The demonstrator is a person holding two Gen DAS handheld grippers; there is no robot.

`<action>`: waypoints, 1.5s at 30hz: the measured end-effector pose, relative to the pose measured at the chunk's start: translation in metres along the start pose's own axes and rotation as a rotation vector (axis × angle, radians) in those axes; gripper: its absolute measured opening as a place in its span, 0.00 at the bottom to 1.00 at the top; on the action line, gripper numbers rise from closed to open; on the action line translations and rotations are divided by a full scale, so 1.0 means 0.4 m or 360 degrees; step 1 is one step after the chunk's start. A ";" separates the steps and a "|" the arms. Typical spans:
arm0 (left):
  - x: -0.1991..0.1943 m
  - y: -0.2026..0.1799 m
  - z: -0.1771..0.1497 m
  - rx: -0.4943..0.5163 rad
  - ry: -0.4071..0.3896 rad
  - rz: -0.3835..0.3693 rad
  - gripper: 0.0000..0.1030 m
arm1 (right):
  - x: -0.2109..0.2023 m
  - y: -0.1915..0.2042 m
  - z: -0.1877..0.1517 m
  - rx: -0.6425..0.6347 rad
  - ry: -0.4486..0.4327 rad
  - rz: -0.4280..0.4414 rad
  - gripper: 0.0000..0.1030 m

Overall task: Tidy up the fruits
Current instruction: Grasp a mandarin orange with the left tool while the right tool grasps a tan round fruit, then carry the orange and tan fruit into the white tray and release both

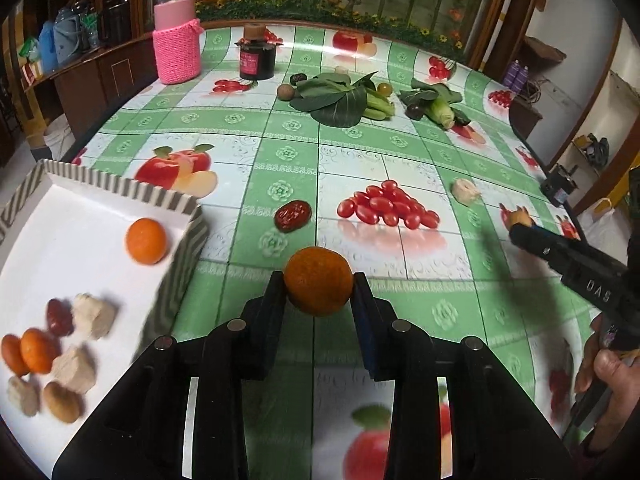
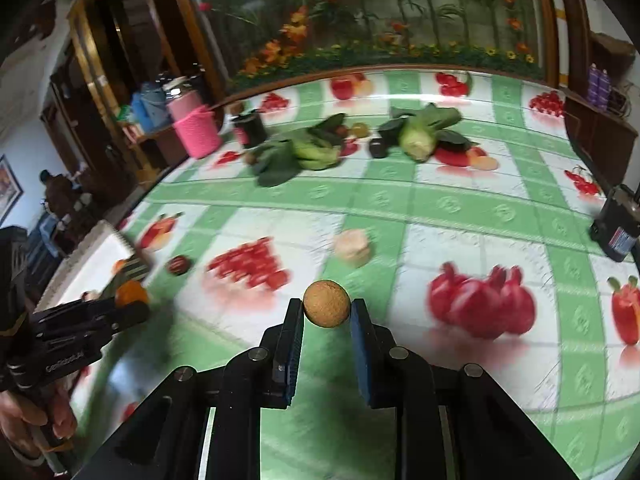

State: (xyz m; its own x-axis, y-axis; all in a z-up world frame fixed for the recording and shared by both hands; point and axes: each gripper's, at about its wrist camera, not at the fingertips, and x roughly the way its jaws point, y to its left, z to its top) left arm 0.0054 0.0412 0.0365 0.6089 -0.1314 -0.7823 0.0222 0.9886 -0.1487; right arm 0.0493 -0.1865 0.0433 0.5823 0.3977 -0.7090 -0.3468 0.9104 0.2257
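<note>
My left gripper (image 1: 319,280) is shut on a small orange (image 1: 319,281), held just above the tablecloth to the right of the white tray (image 1: 100,186) with striped walls. In the tray lie an orange (image 1: 146,241), two more small oranges (image 1: 38,351), a red date (image 1: 59,317), pale chunks (image 1: 94,315) and a tan round fruit (image 1: 61,401). My right gripper (image 2: 327,309) is shut on a small tan round fruit (image 2: 326,303) above the table. On the cloth lie a red date (image 1: 293,216) and a pale chunk (image 1: 465,191).
Leafy greens (image 1: 340,98), a corn cob (image 1: 442,112) and small dark and round fruits lie at the far side. A pink-sleeved jar (image 1: 176,36) and a dark jar (image 1: 258,54) stand at the far left. A black box (image 2: 618,228) sits at the right edge. A person's hands hold both grippers.
</note>
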 end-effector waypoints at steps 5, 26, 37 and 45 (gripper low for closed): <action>-0.082 0.040 -0.026 0.0005 -0.0048 -0.0002 0.31 | -0.017 0.084 -0.027 -0.0035 -0.0015 0.0101 0.23; -0.290 0.428 -0.098 -0.0242 -0.0172 0.0351 0.31 | 0.075 0.536 -0.043 -0.0408 0.0092 0.0478 0.22; -0.217 0.506 -0.042 -0.0287 -0.0076 0.0358 0.31 | 0.205 0.659 0.025 -0.0566 0.0184 0.0449 0.22; -0.158 0.542 -0.022 -0.0353 0.0014 0.0371 0.31 | 0.328 0.709 0.058 -0.0642 0.0309 0.0419 0.22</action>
State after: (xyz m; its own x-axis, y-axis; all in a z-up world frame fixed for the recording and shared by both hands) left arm -0.0351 0.2632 0.0485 0.5703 0.0952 -0.8159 -0.2908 0.9523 -0.0922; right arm 0.0445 0.1264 0.0296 0.3032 0.5439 -0.7825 -0.7413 0.6506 0.1650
